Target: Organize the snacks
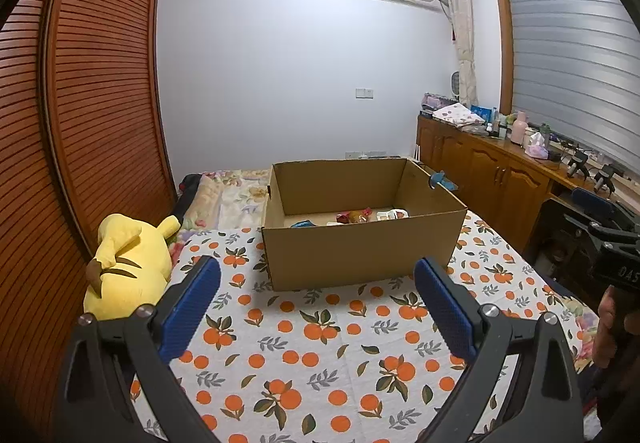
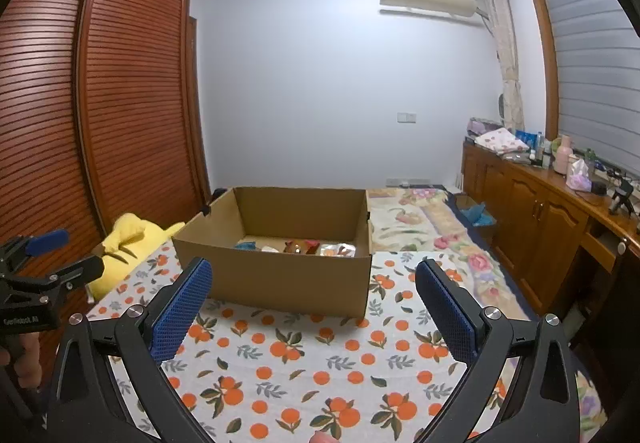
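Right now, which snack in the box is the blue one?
The blue packet at the left end of the row inside the cardboard box. The other snacks to its right look red, brown and white.

Around the plain brown cardboard box (image 1: 360, 251), a white cloth (image 1: 320, 355) is showing orange fruits with dark green leaves. Left of the box, a yellow plush toy (image 1: 128, 267) is displaying brown stripes. Right of the box, a floral bedspread (image 2: 424, 219) is showing pink blooms.
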`<state>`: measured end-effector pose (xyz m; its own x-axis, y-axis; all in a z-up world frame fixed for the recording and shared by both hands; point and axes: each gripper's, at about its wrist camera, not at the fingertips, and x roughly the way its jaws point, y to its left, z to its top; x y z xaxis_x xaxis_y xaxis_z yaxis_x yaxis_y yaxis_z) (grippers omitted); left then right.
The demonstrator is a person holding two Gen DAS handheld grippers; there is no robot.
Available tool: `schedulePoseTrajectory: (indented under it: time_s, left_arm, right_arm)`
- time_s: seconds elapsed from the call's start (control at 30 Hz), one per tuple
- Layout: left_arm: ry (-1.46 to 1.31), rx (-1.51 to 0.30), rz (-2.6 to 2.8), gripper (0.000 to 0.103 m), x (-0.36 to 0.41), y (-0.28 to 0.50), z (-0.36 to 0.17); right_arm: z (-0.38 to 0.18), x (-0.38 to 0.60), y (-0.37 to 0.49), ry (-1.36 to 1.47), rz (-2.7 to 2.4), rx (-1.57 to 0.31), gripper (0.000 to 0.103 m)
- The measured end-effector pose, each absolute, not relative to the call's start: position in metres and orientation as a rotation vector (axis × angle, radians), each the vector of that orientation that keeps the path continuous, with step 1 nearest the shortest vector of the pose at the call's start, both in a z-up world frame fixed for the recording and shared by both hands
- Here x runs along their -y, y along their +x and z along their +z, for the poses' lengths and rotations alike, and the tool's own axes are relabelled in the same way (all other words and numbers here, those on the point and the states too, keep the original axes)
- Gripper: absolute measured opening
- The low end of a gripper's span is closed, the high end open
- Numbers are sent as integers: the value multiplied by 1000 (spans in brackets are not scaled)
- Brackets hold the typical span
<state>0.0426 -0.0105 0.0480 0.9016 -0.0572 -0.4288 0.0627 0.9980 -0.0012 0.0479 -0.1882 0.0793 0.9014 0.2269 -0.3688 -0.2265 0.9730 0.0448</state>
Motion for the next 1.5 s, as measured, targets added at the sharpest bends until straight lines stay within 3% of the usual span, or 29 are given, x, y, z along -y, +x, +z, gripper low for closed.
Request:
schedulePoseTrajectory:
  time_s: [1.5]
  left_arm:
    - [22,-446,-62,99,13,42,44]
  right_arm:
    - [75,188,44,2,233,-391,103]
